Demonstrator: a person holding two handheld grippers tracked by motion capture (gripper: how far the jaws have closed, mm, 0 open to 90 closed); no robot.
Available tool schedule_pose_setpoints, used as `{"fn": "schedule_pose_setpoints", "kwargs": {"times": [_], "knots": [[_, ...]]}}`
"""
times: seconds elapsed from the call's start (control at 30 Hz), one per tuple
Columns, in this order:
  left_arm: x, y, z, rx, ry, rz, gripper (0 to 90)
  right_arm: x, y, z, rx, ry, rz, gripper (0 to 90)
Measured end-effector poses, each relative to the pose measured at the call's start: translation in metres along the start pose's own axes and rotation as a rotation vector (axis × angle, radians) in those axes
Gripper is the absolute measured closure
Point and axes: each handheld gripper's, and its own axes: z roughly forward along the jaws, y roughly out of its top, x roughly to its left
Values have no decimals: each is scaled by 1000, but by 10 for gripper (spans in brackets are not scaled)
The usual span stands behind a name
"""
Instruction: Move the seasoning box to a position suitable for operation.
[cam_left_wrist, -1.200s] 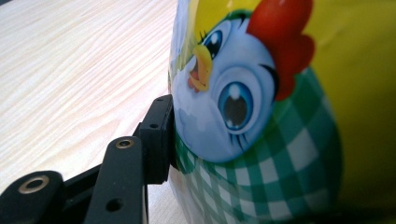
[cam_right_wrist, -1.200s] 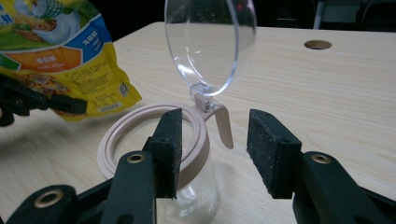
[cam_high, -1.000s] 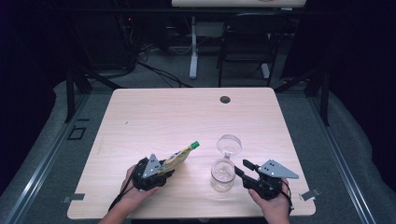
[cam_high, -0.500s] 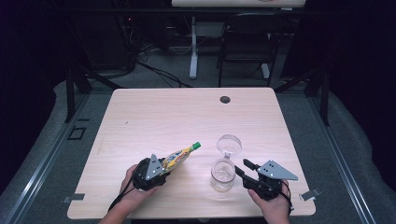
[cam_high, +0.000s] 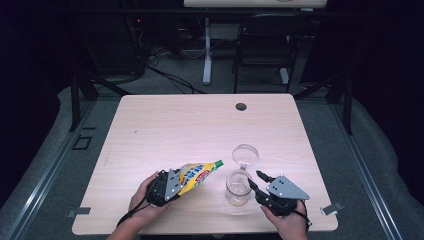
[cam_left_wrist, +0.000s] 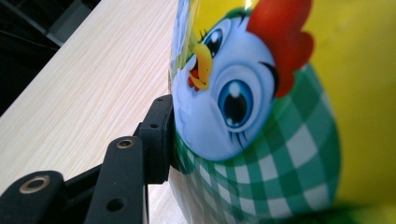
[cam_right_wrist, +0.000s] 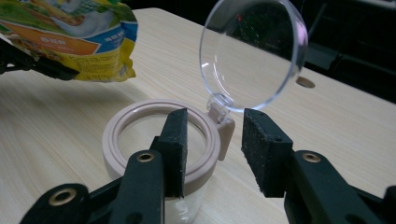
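Two tools work at the near edge of the tabletop (cam_high: 150, 125), one on each side of a clear jar (cam_high: 238, 188) taken here as the landmark; the right tool (cam_high: 254, 180), held in a hand (cam_high: 286, 225) at the near right of the jar, reaches to the jar's rim, one pad (cam_right_wrist: 175, 149) standing over the mouth inside the pale ring (cam_right_wrist: 140, 112) and the other outside, just beside the hinge; its jaws have just been closing, yet a gap remains at the rim and whether the pads press on it cannot be told; left of the jar, the left tool (cam_high: 176, 184), borne by the other hand (cam_high: 142, 205), is clamped on a yellow snack bag (cam_high: 197, 174), one pad (cam_left_wrist: 161, 135) pressed against the printed cartoon chicken; the bag is held off the tabletop, tilted, with its green tip pointing toward the jar but apart from it; beyond the jar, its round clear lid (cam_high: 245, 155) stands swung open on the hinge; farther off, well apart from the jar, a dark round hole (cam_high: 241, 106) marks the far edge of the tabletop.
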Motion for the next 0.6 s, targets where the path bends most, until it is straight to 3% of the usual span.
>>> {"fn": "schedule_pose_setpoints", "kwargs": {"times": [0.07,0.1,0.23,0.33,0.47,0.6], "knots": [[-1,1,0,4,11,16,541,7,3,1,0,-8,-69,630],[-2,2,0,9,20,29,541,7,3,1,0,-8,-69,630],[-3,3,0,14,28,47,541,20,6,3,25,-30,-207,642],[-5,4,0,27,38,80,541,27,7,6,39,-43,-284,648],[-8,6,2,30,41,98,541,32,8,10,42,-61,-355,653],[-11,8,4,34,46,116,541,33,9,11,39,-70,-370,658]]}}
